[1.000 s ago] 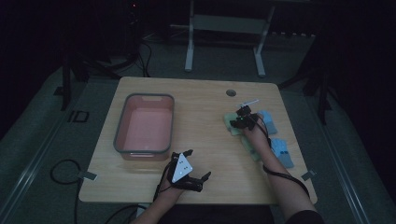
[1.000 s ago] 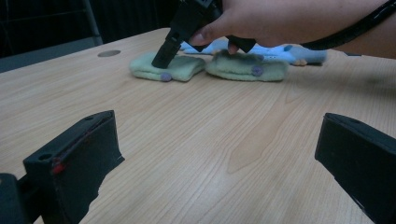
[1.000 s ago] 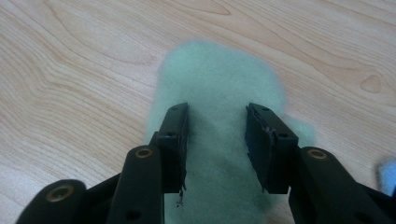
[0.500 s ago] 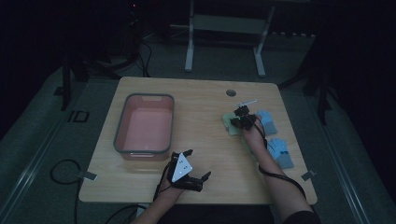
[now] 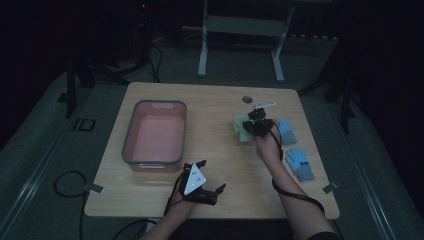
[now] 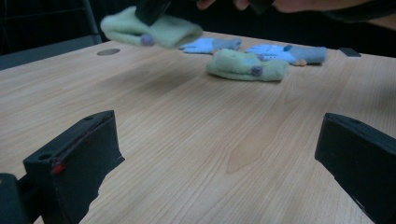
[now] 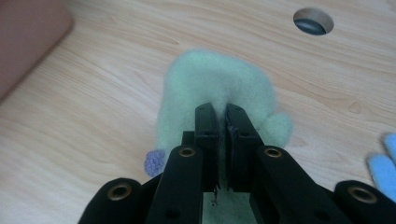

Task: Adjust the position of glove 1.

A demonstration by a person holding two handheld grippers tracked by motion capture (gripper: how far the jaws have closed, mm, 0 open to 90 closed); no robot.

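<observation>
Since a second ago, the right gripper (image 7: 222, 122) has been closing its jaws on the fuzzy green mitten (image 7: 215, 88) and lifting it off the wooden table (image 5: 215, 107). The mitten is hanging pinched between the jaws, a lilac pom-pom (image 7: 155, 162) dangling just beside them. A second green mitten (image 6: 245, 66) is lying below. The left gripper (image 5: 207, 176) is resting wide open, well apart. No writing is legible.

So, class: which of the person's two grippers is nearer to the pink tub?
Left. The left gripper sits just off the near right corner of the pink tub; the right gripper, shut on a green mitten, is well across the table.
</observation>
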